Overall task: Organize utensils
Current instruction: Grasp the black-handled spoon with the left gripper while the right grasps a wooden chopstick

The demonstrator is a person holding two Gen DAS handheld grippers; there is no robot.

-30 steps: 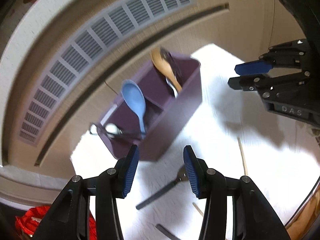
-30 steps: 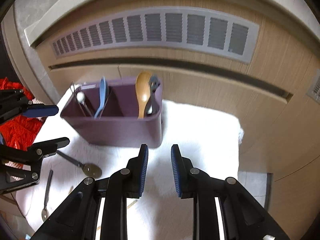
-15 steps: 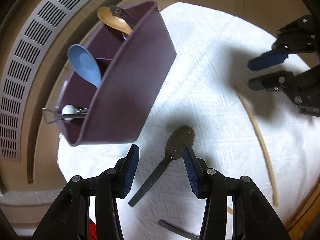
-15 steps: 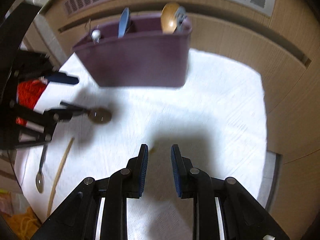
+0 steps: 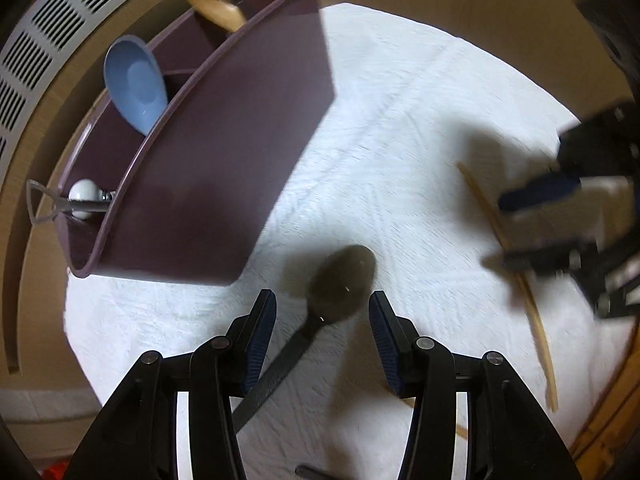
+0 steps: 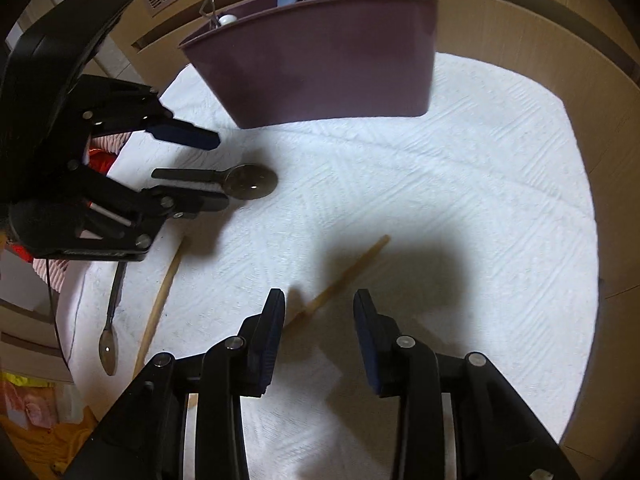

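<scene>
Left wrist view: both tools close in on loose utensils

Purple caddy (image 5: pixel 224 152) stands far left on the white cloth (image 5: pixel 400 120). Left tool (image 5: pixel 322 308), spread, has dropped to straddle the dark spoon (image 5: pixel 340 280); right tool (image 6: pixel 319 308), spread wider, brackets a chopstick (image 6: pixel 344 276). Pickups look imminent.

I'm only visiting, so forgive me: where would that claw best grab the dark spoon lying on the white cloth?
Probably the flat handle just behind the bowl of the dark spoon, from straight above. It lies flat on the white cloth, and the open left claw already straddles that neck; the bowl is wider and rounded.
</scene>
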